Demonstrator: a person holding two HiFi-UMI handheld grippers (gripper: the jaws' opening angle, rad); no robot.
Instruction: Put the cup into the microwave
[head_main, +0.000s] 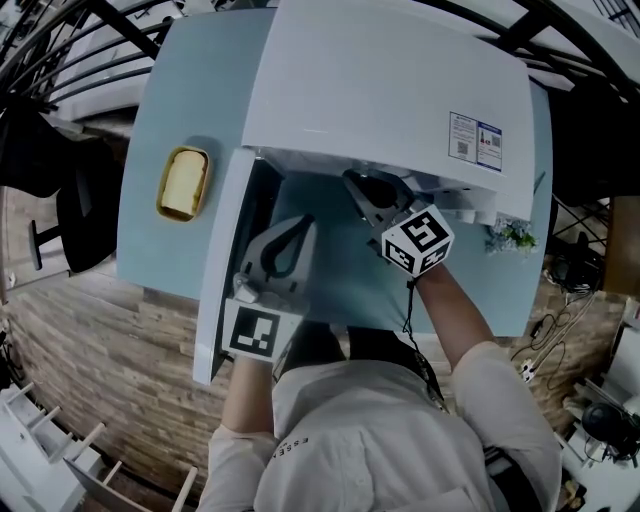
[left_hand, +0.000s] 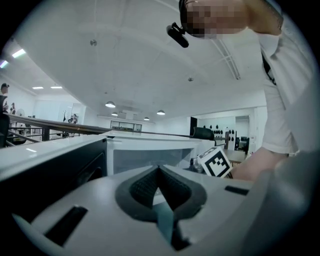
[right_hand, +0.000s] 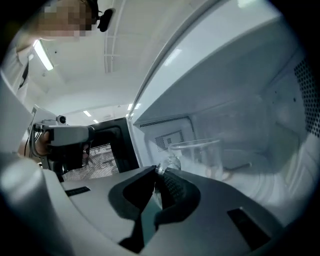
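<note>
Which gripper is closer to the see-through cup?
Right. The right hand-held gripper pinches the cup inside the microwave; the left hand-held gripper is outside, by the open door.

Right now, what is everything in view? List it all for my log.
microwave: one, white, on the table, door open.
label: one, blue and white, on the microwave's top.
cup: one, clear glass, inside the microwave.
dish: one, yellow, on the table left of the microwave.
flower sprig: one, pale, on the table right of the microwave.
table: one, light blue, under everything.
left gripper: one, grey, by the open door, jaws together, empty.
right gripper: one, grey, reaching into the microwave, jaws shut on the cup.
</note>
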